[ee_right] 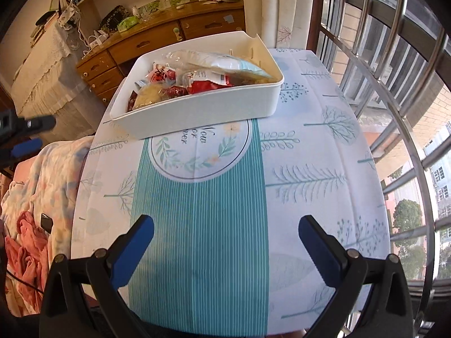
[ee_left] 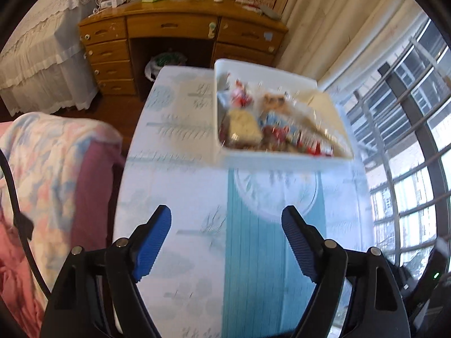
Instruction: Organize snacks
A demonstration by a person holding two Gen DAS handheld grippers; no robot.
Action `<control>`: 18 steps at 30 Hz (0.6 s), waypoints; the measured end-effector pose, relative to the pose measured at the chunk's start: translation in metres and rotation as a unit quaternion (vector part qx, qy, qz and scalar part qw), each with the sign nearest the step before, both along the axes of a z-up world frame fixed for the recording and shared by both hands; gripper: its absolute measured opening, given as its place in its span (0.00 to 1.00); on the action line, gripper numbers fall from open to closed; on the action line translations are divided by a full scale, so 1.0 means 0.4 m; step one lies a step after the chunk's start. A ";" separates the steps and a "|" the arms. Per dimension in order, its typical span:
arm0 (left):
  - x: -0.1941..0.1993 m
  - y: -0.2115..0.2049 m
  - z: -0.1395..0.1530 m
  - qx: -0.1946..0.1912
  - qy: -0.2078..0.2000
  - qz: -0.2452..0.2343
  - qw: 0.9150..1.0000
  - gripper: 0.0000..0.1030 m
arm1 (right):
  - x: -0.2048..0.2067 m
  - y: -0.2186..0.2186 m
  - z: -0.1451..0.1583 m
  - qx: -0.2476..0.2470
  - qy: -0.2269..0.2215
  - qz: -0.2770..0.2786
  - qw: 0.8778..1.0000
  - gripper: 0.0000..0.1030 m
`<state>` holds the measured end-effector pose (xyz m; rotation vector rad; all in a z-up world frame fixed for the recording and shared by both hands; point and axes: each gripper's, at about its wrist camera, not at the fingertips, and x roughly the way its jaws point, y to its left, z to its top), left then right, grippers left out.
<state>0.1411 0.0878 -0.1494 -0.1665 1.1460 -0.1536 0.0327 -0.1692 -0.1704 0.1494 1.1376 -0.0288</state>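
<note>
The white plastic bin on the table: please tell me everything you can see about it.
The white plastic bin is a shallow, open rectangular tray with rounded corners and smooth walls; one far corner has a cut-down notch. It sits flat on the patterned tablecloth, at the table's far end, partly covering the round printed emblem. It is filled with snack packets, red, yellow and clear, some rising above the rim. Neither gripper touches it.

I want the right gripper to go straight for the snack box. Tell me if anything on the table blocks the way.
Nothing visible does. Between the open right gripper and the white rectangular plastic box of wrapped snacks lies only bare teal-and-white printed tablecloth. The open left gripper shows at the left edge of the right wrist view, off that path.
</note>
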 end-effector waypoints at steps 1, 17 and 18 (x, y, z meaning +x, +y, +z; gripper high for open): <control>-0.017 0.005 0.002 0.001 0.002 0.000 1.000 0.78 | -0.011 0.005 0.010 0.001 0.001 0.002 1.000 1.00; -0.192 -0.110 0.261 -0.013 -0.075 -0.002 0.997 0.90 | -0.082 0.006 0.293 0.018 -0.027 0.064 0.997 1.00; -0.200 -0.117 0.270 -0.012 -0.080 0.002 0.997 0.91 | -0.086 0.005 0.303 0.023 -0.029 0.062 0.997 1.00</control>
